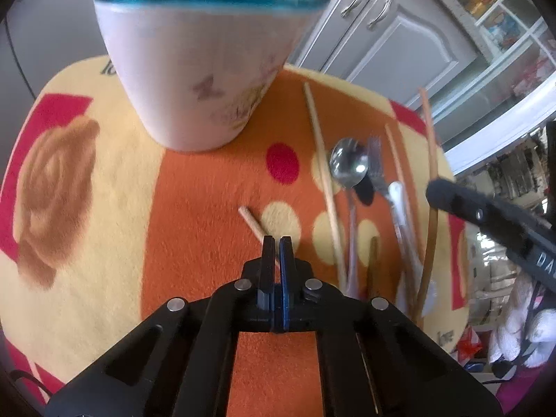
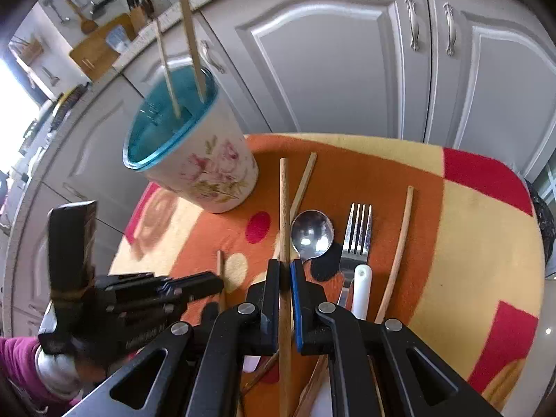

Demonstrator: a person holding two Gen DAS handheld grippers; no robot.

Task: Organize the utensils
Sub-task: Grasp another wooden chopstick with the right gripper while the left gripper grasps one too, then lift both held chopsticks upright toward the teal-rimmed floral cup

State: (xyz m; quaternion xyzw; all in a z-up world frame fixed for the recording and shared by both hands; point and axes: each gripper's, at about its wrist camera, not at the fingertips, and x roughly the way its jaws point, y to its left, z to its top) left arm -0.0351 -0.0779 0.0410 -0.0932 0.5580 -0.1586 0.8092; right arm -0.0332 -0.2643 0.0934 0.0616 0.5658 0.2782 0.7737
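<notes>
A floral cup (image 1: 194,87) with a blue inside (image 2: 194,160) stands at the back left of the patterned cloth (image 1: 194,215), two chopsticks leaning in it. My left gripper (image 1: 277,243) is shut on the near end of a short-looking chopstick (image 1: 252,224) lying on the cloth. My right gripper (image 2: 285,267) is shut on a longer wooden chopstick (image 2: 284,208), held just above the spoon (image 2: 311,232). A white-handled fork (image 2: 358,232) lies right of the spoon. Two loose chopsticks (image 2: 302,187) (image 2: 396,260) flank them. The left gripper (image 2: 213,283) appears at lower left of the right wrist view.
Grey cabinet doors (image 2: 330,69) with metal handles stand right behind the round table. A magenta sleeve (image 2: 17,354) is at the lower left. A worktop with a cutting board (image 2: 100,48) and hanging tools is at the far left. More utensil handles lie under my right gripper.
</notes>
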